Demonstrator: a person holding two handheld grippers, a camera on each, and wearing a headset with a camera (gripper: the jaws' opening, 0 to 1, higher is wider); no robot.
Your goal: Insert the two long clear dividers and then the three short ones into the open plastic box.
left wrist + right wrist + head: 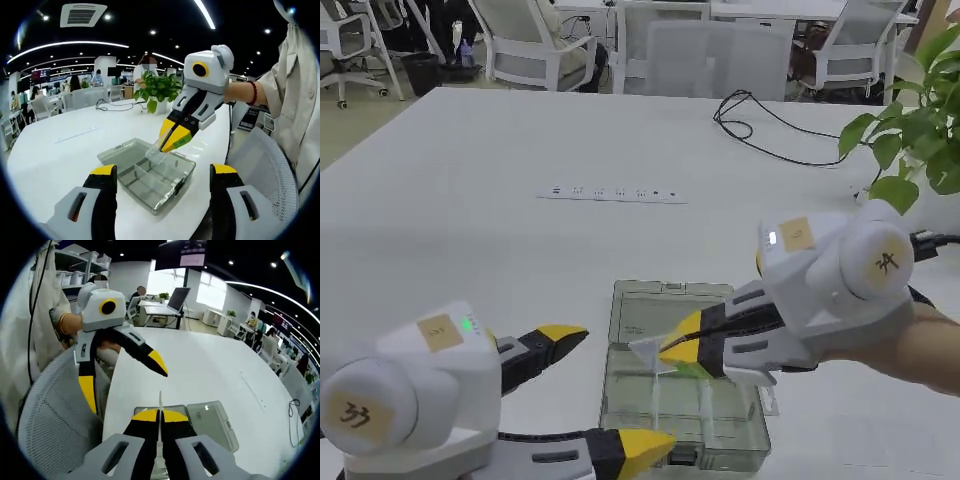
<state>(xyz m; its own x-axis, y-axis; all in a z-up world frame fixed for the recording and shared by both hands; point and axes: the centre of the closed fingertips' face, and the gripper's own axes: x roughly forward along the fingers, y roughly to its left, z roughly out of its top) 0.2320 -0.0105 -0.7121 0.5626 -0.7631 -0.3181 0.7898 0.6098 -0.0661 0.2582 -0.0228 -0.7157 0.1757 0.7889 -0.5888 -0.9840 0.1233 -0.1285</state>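
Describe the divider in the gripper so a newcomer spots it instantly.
On the white table, find the open plastic box at the near edge; the right gripper hangs over it. The divider is the small clear plate pinched in its yellow tips: unlike the clear strips standing in the box, it is held above, tilted.

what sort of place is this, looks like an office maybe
Most likely an open-plan office: swivel chairs stand beyond the white table, a laptop sits open further back, and strip lights run overhead.

white table (pixel 520 150), office chairs (pixel 525 45) behind it, potted plant (pixel 920 130), ceiling strip lights (pixel 65 46) overhead.
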